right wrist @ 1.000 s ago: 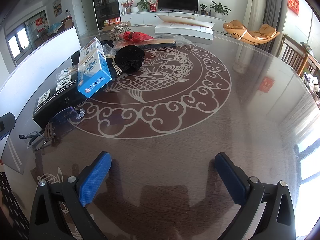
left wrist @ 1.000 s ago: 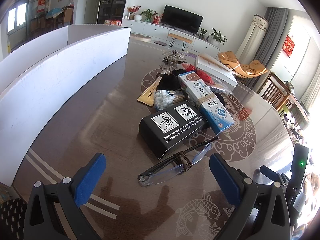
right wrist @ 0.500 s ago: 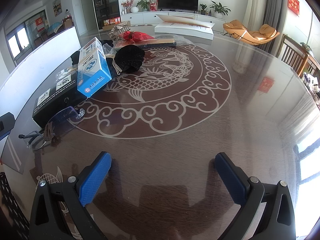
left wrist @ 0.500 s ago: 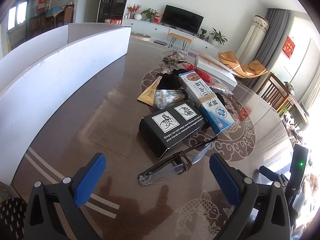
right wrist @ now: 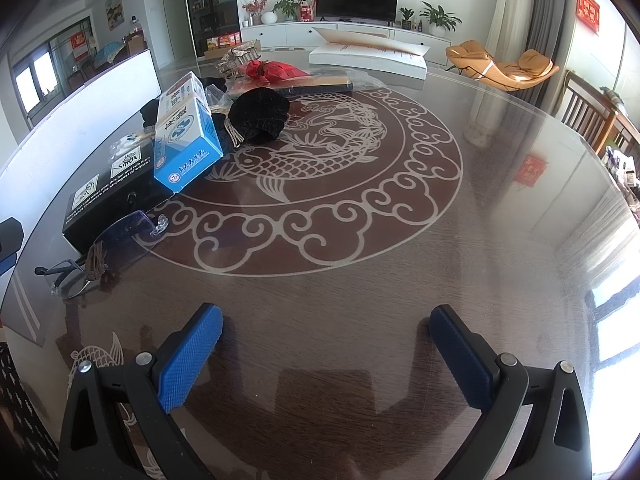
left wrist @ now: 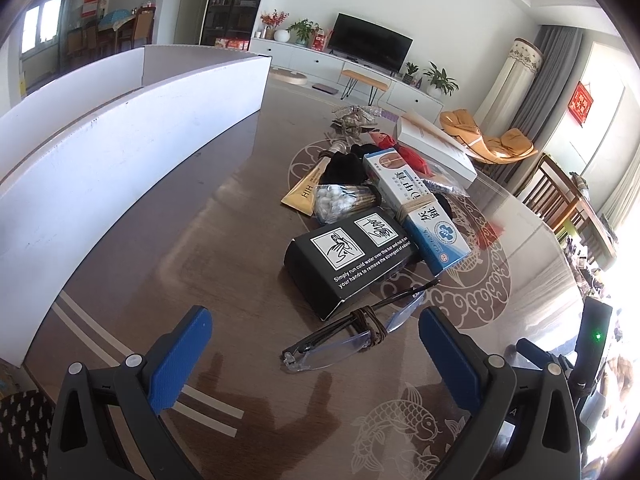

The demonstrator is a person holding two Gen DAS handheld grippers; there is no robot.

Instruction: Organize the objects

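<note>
Folded glasses (left wrist: 352, 330) bound with brown cord lie on the table just ahead of my left gripper (left wrist: 316, 354), which is open and empty. Behind them sit a black box (left wrist: 352, 256), a blue and white box (left wrist: 416, 204) tied with twine, a bag of cotton swabs (left wrist: 340, 202), a gold packet (left wrist: 306, 190) and a black pouch (left wrist: 344, 168). My right gripper (right wrist: 326, 350) is open over bare table; the glasses (right wrist: 104, 248), black box (right wrist: 108, 196), blue box (right wrist: 186, 148) and black pouch (right wrist: 260, 114) lie to its far left.
A tall white board (left wrist: 120, 152) curves along the table's left side. A large white flat box (right wrist: 368, 54) rests at the far edge, with red wrapped items (right wrist: 268, 70) and a long dark case (right wrist: 316, 86) near it. Wooden chairs (left wrist: 560, 196) stand at right.
</note>
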